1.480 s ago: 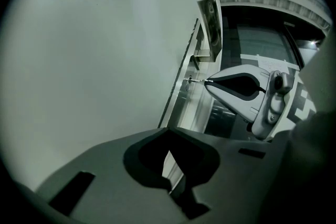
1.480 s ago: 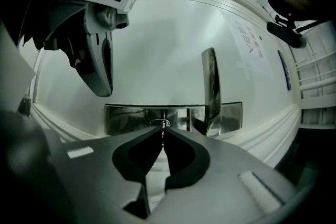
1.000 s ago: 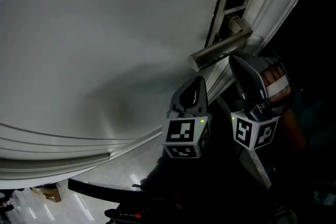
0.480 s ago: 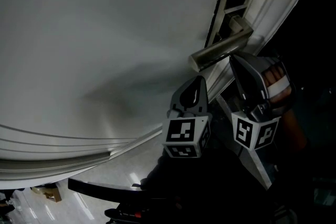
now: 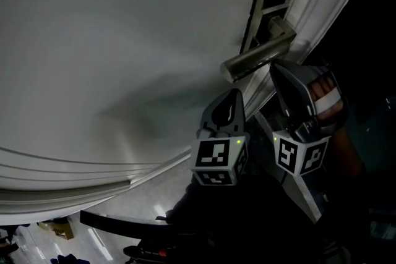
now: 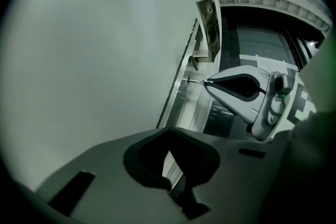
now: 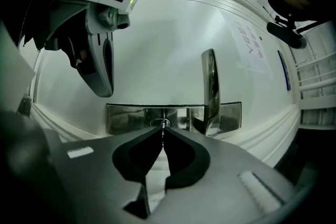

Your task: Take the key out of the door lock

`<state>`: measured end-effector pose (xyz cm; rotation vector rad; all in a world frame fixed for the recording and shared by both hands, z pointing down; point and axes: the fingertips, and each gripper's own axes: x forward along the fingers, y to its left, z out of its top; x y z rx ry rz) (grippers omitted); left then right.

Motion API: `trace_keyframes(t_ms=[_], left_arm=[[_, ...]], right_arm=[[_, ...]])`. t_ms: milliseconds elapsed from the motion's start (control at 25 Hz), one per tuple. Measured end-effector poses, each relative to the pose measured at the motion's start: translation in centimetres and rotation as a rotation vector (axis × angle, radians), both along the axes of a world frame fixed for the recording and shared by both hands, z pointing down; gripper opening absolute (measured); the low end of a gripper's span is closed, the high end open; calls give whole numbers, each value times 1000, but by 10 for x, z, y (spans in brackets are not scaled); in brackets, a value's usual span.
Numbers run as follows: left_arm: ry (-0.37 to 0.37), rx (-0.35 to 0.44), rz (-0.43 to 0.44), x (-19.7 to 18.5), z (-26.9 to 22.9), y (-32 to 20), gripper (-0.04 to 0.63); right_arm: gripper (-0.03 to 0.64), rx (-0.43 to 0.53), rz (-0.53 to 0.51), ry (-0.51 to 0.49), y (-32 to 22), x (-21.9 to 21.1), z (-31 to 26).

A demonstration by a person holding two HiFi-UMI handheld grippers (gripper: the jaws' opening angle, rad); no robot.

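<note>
– Right gripper view: where is the key [image 7: 163,136] seen?
– In the lock plate [image 7: 126,117], beside the door handle [image 7: 210,86], clamped by the right gripper's [image 7: 164,128] fingers [image 7: 184,157].
– And the left gripper [image 6: 169,130]?
– Its fingers [image 6: 142,157] are pressed together, empty.

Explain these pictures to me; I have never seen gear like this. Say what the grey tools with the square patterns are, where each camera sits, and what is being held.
There is no robot here. A person holds a two-jaw gripper in each hand, and the patterned cubes are part of those grippers. The head view looks down from the person's head at a white door and its lever handle. The other two views come from a camera riding on each gripper, looking along its jaws. The right gripper is shut on the key, which sits in the metal lock plate beside the handle. The left gripper is shut on nothing, near the door.
</note>
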<state>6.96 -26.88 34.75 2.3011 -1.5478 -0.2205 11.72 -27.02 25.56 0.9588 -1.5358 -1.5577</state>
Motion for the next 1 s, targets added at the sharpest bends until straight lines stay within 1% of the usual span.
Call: trace_keyframes(t_ms=[480,720,880,1000], left_arm=[[-5,8,-3,-1,-1,-1,0],[-4,-15,-1,-1,2,1,0],[-10,10,-2,-1,-4,1,0],[-6,12,5,0,-4,0,0]], right_arm=[[12,4,-3,1,0,0,0],[12,7,-4,0,2,-1,-2],[12,10,-5,2,2,-1,-2],[12,11,-2,4,1,0,-1]])
